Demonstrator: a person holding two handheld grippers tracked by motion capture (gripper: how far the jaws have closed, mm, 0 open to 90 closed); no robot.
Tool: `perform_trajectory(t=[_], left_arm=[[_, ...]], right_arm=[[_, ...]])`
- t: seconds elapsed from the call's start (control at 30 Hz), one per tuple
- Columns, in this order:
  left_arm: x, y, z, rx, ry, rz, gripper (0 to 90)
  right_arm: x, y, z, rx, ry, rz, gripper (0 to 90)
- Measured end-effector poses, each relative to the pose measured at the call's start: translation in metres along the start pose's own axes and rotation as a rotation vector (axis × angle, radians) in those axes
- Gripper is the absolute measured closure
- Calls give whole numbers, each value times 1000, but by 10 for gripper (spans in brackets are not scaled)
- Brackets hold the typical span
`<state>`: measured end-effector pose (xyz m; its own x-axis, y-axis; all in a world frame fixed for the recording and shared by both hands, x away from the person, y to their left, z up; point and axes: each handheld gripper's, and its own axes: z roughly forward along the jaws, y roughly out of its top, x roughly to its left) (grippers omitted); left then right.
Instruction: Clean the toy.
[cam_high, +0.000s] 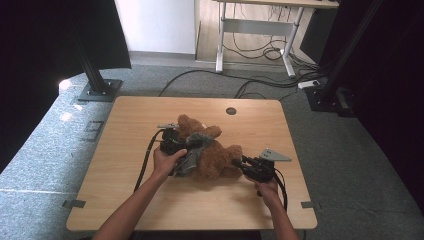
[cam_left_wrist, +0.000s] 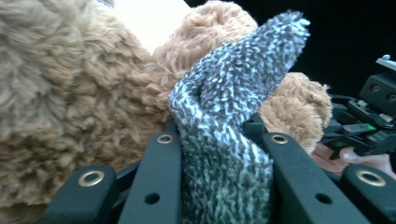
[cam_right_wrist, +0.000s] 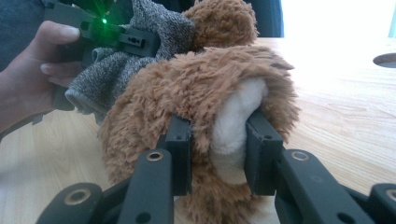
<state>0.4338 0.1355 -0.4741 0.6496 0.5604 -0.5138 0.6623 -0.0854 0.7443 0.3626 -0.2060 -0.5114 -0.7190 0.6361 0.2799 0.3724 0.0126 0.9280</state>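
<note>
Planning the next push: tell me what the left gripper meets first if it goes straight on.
The left gripper already grips the grey knit garment; straight ahead, probably the teddy bear right behind it.

Blown-out window glare behind, dim dark flanks, soft blurry close-ups.

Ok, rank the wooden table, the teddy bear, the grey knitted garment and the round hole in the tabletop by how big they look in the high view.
1. Wooden table
2. Teddy bear
3. Grey knitted garment, partly hidden by the left gripper, so its full extent is unsure
4. Round hole
</note>
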Motion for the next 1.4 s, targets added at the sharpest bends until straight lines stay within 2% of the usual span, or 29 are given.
perform_trajectory(t=[0.17, 0.23, 0.33, 0.4, 0.5, 0.63, 0.73, 0.83, 1.03, 1.13, 1.23, 1.3, 1.4], left_arm=[[11, 6, -8, -26, 55, 10, 755], [17, 10, -11, -46, 54, -1, 754], [21, 17, -13, -38, 52, 13, 750], [20, 20, -14, -53, 57, 28, 751], [19, 20, -13, -38, 77, 41, 750], [24, 17, -6, 2, 82, 21, 746], [28, 13, -1, 20, 71, 4, 747], [29, 12, 0, 17, 64, -5, 747], [27, 10, 0, 23, 69, -2, 749], [26, 8, 1, 20, 72, -4, 749], [26, 6, 1, 18, 70, -6, 749], [26, 5, 0, 18, 70, -7, 750], [26, 5, 0, 19, 69, -11, 750]], right_arm=[[-1, 0, -1, 9, -1, -4, 687], [-2, -1, -2, 8, 2, -2, 689], [-3, -2, -5, 8, 1, -2, 689], [-4, -2, -6, 6, -4, 1, 689], [-6, -2, -6, 6, -14, 6, 685], [-5, -1, -6, 6, -34, 0, 650], [-4, 0, -7, 11, -36, -9, 587], [-2, 5, -9, 8, -61, -13, 496], [6, 22, -18, -48, -94, 22, 405], [16, 36, -19, -73, -119, 14, 367], [25, 49, -12, -68, -97, 11, 367], [35, 57, 2, -38, -60, 9, 366], [46, 59, 25, 33, -32, 8, 341]])
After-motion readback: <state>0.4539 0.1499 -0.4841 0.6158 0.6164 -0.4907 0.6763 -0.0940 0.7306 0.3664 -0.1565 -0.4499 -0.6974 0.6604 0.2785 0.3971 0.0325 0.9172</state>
